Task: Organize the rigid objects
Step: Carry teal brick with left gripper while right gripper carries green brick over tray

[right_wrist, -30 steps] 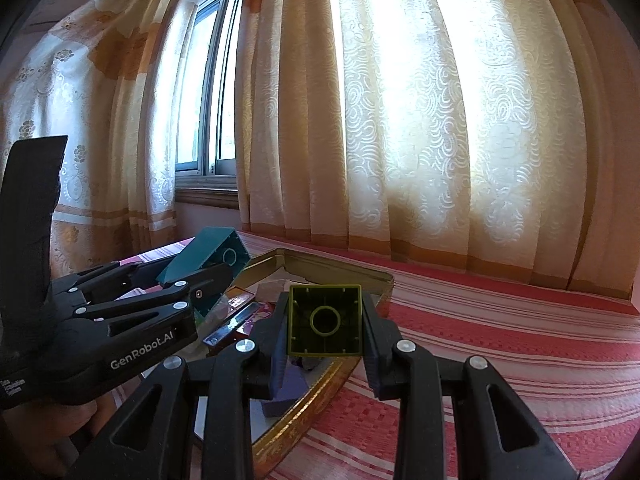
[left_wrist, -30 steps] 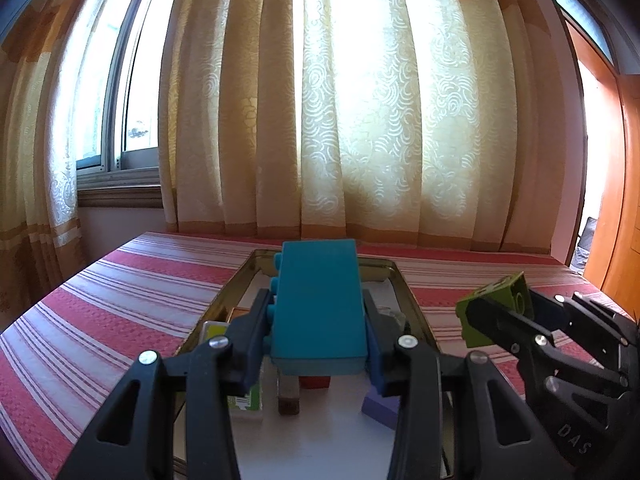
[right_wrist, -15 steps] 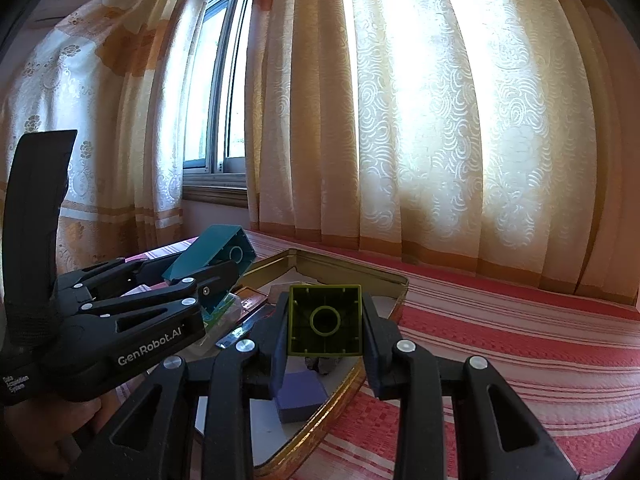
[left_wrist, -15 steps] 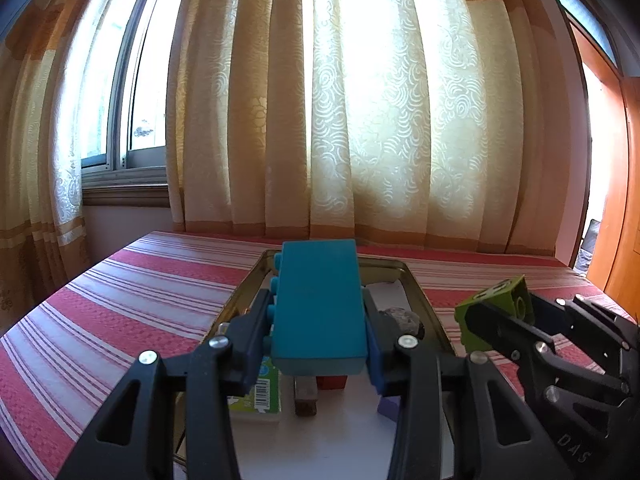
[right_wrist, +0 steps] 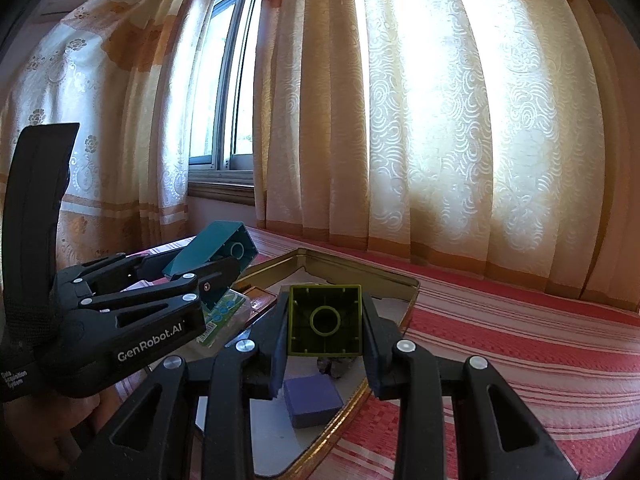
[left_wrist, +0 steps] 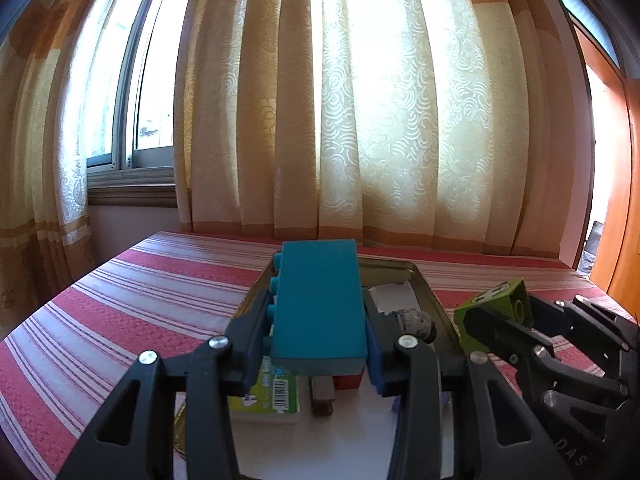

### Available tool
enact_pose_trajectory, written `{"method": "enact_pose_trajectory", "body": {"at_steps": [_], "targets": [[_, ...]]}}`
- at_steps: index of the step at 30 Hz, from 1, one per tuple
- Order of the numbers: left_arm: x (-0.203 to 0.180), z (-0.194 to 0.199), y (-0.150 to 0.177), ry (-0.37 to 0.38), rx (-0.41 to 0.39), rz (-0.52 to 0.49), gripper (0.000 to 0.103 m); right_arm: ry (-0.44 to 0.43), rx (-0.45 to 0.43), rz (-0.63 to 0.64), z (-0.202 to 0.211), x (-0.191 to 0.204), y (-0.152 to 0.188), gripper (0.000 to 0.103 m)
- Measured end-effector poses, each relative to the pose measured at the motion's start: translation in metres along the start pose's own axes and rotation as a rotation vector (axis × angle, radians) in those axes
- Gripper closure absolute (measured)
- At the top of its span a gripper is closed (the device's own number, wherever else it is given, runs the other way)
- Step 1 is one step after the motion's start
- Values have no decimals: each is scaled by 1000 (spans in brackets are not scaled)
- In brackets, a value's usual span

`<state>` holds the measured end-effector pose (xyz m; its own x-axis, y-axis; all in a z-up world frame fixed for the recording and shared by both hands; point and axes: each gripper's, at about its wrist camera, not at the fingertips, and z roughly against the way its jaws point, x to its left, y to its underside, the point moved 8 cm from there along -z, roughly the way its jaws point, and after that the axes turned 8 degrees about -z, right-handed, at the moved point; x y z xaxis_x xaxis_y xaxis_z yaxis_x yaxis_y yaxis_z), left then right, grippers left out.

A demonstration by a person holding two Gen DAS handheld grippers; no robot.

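Collision is the risk: left tongs [left_wrist: 320, 344] clamp a teal brick [left_wrist: 318, 300], right tongs [right_wrist: 325, 342] a green brick [right_wrist: 325, 320], close together above the crowded metal tray [right_wrist: 408, 300].

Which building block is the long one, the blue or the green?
The teal block in the left gripper is the long one, with studs down its side. The green block in the right gripper is short and square.
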<state>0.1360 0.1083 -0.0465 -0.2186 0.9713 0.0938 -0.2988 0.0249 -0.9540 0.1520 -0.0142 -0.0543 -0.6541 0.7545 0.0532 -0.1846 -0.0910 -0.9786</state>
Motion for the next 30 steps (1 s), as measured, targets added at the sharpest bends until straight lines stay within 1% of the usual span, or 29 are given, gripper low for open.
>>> {"method": "enact_pose_trajectory", "body": {"at_steps": [12,18,30], "targets": [[16,-3,2,-10,10,9,62,-18,23,18,-10,10,1,69],[16,-6,2,-20,16,-11,62,-27,39,18,-17,13,1,69],[18,-20,5,-7,64,-8,62,-35,62,10,-26,15,2,69]]}}
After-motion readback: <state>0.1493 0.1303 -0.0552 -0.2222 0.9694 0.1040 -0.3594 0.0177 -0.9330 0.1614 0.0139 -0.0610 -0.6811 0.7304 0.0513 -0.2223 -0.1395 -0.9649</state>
